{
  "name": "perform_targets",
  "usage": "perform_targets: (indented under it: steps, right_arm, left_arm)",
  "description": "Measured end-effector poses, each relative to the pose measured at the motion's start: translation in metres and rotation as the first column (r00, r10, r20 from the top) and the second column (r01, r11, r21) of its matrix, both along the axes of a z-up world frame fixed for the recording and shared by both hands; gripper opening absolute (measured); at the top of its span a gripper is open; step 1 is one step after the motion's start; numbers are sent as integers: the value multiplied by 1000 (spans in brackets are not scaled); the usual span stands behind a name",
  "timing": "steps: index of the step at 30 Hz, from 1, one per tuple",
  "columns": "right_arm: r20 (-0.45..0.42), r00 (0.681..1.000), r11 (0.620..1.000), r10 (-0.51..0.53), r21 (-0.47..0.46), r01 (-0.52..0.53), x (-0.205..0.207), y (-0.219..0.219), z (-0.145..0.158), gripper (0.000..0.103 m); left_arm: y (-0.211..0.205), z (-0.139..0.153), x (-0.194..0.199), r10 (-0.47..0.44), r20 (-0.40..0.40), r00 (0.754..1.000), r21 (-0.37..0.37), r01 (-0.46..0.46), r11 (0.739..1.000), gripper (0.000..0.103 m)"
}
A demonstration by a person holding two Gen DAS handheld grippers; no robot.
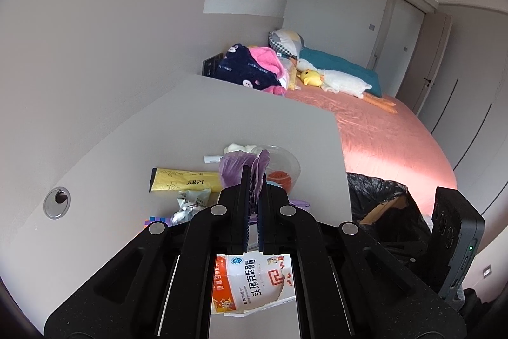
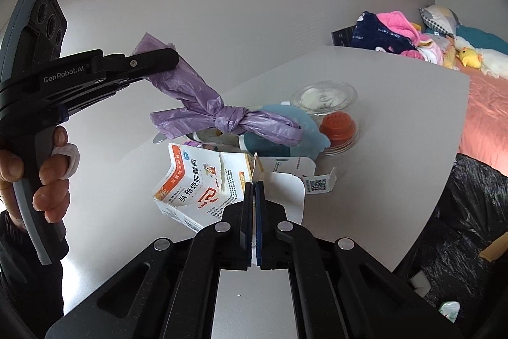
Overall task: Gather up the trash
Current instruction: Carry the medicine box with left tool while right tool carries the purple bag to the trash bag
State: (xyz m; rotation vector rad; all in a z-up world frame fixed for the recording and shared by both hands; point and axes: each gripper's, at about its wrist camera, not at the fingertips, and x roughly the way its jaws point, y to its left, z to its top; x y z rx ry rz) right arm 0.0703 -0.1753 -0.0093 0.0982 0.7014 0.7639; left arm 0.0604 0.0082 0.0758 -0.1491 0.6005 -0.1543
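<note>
My left gripper [image 1: 254,177] is shut on a knotted purple plastic bag [image 1: 231,167] and holds it above the grey table [image 1: 127,148]. In the right wrist view a hand holds that left gripper [image 2: 173,61] at the upper left, and the purple bag [image 2: 228,116] hangs from it over the trash pile. My right gripper [image 2: 254,189] is shut on a thin white flap of the torn orange-and-white medicine box [image 2: 197,183]. The same box [image 1: 254,285] shows beneath the left gripper's jaws.
On the table [image 2: 397,132] lie a yellow packet [image 1: 184,180], a crumpled silver wrapper [image 1: 190,202], a clear lidded cup [image 2: 324,94], a red cap [image 2: 338,126] and a pale blue item [image 2: 295,123]. A black-lined bin [image 2: 470,212] stands beside the table's right edge. A pink bed [image 1: 381,132] lies beyond.
</note>
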Motion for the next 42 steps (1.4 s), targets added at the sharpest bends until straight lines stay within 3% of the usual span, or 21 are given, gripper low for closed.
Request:
perform_targets:
  steps: [17, 26, 42]
  right_arm:
    - [63, 981, 982, -181, 60, 177, -2, -93, 32, 2]
    - [68, 958, 958, -280, 81, 274, -4, -145, 37, 2]
    - [61, 885, 884, -462, 105, 455, -12, -240, 37, 2]
  left_arm:
    - [-72, 50, 14, -118, 88, 989, 35, 115, 993, 2]
    - [-124, 52, 32, -210, 89, 974, 39, 207, 978, 2]
    - [-211, 42, 60, -344, 54, 937, 58, 341, 938, 2]
